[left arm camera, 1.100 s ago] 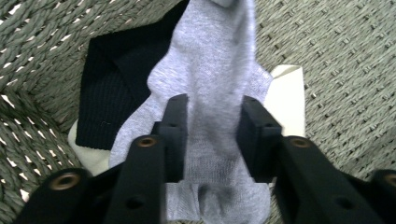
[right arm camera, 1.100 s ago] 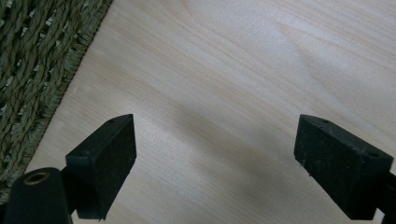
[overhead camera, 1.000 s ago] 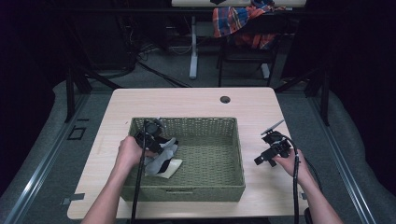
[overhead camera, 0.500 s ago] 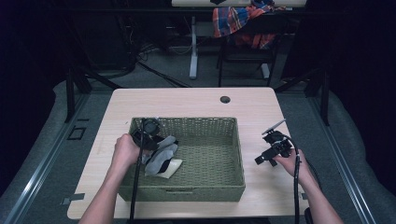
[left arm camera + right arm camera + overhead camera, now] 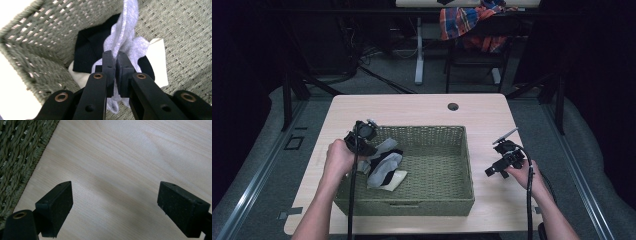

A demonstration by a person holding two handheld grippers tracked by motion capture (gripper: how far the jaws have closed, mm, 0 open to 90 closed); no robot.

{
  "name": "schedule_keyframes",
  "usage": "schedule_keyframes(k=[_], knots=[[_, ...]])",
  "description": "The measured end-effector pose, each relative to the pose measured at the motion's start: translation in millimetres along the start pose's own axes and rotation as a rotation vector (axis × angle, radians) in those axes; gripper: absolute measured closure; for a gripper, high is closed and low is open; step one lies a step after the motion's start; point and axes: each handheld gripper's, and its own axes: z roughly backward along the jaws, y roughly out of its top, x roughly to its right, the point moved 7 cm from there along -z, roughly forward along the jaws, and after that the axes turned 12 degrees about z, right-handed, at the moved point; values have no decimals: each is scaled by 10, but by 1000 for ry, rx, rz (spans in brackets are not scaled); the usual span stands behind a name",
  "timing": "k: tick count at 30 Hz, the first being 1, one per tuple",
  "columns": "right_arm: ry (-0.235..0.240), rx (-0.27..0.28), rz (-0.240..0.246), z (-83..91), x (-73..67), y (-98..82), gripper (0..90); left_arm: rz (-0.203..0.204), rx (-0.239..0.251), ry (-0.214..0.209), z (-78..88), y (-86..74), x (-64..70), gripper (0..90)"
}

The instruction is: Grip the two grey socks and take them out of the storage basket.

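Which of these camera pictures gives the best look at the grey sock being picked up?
The left gripper view: the grey sock hangs close up, pinched between the shut jaws of the left gripper, above the black and white socks. In the high view the sock is small, inside the woven basket.

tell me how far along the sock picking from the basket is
Done: the left gripper is shut on the grey sock, pinched between its pads. In hand: lifting it off the pile in the basket. Left: the black sock and a white piece lie inside; the right gripper waits open over the table.
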Motion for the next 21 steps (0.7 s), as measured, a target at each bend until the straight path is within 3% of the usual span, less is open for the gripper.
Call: schedule_keyframes(k=[6,7,9,14,21], knots=[[-4,-2,1,5,10,-6,127,-1,17,3,84,24,-14,868],[-5,32,-24,-14,-4,6,127,-3,18,6,107,26,-22,868],[-4,10,-6,4,6,-1,127,0,24,5,116,28,-24,868],[-7,20,-21,2,0,1,127,4,35,10,172,47,-54,868],[-3,1,-6,15,17,-7,126,-1,35,6,200,159,-62,868]])
